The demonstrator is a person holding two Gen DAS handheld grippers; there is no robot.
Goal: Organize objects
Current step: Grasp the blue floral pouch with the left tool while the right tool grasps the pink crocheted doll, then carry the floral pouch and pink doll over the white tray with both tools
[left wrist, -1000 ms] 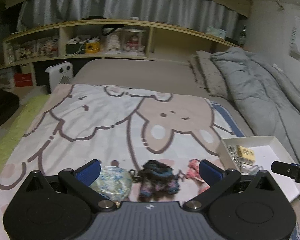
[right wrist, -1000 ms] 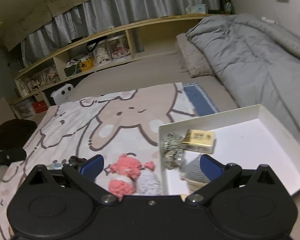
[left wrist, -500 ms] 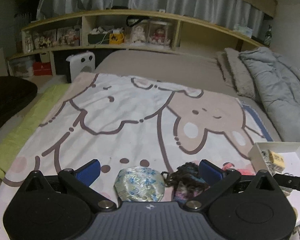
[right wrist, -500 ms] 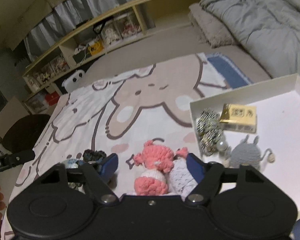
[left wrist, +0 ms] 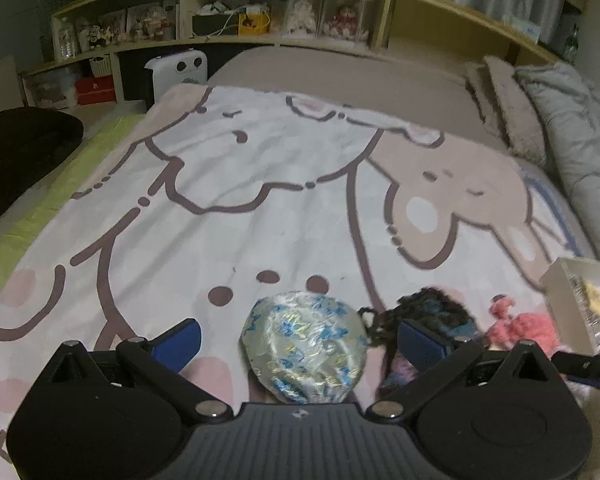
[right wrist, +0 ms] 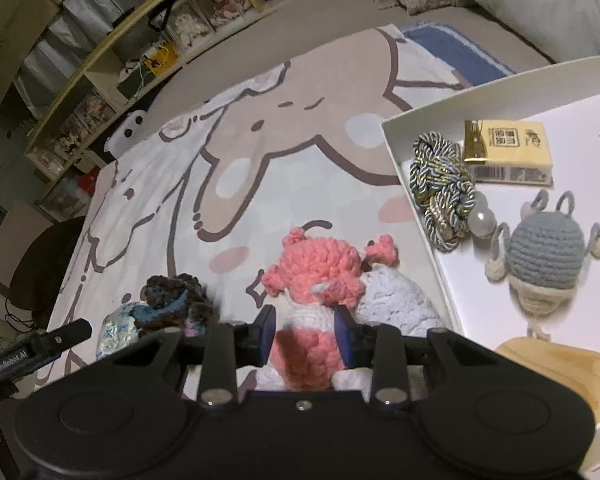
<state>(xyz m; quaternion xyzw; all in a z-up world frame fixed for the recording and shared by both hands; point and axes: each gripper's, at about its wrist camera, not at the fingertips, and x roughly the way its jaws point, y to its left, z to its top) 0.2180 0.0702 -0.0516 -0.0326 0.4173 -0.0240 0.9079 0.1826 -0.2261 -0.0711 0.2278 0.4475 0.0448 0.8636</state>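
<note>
Pink crochet toy (right wrist: 320,276) pinched by right tongs (right wrist: 306,330), left tongs (left wrist: 300,340) spread, writing illegible

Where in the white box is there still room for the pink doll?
The box is bare along its right side, past the yellow packet and grey doll. Its left edge is crowded: cord, bead. The right gripper pinches the pink doll.

Both the left gripper (left wrist: 298,338) and the right gripper (right wrist: 305,332) are matte black, with round-lobed housings, angular linkage arms pinned by silver screws, blue pads on the fingers (left wrist: 178,338), and a ribbed grey centre plate on the left one.
</note>
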